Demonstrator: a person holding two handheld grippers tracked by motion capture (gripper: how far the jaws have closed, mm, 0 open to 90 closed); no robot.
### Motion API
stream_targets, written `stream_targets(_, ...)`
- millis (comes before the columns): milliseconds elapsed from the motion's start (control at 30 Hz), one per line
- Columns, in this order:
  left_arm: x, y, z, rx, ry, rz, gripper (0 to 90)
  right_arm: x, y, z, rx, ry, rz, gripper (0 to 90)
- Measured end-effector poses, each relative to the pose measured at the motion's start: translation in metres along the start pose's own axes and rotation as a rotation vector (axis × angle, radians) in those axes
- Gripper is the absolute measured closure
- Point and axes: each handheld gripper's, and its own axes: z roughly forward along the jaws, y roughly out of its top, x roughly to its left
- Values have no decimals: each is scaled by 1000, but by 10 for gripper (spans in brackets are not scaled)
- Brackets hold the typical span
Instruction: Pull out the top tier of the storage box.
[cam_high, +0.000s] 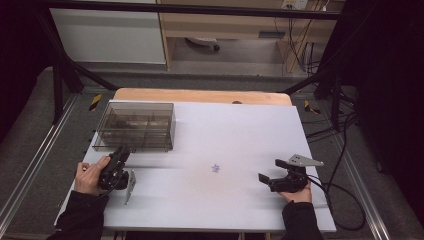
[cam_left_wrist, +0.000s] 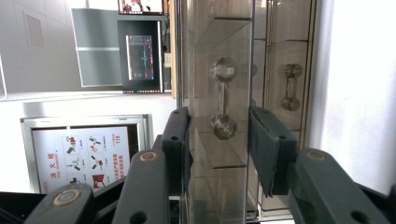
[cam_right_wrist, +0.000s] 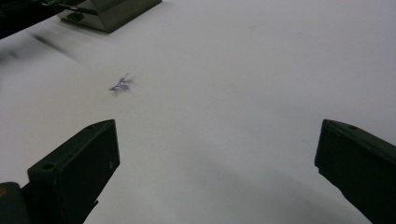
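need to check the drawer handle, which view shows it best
The left gripper view: the clear handle sits close up between that gripper's jaws. In the high view the box is small and its handle can't be made out. The right gripper view catches just a box corner.

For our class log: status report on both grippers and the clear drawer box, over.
Left gripper up against the clear drawer box, jaws astride a drawer handle, grip unconfirmed. Right gripper open, empty. Small purple scrap mid-table, not in the way.

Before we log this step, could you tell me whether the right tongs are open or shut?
Open: the right tongs stand wide apart over bare table, holding nothing.
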Motion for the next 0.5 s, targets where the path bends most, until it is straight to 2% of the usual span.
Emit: stream_targets(500,-3,1,-7,8,2,2,606,0,0,0,1,1,0,6)
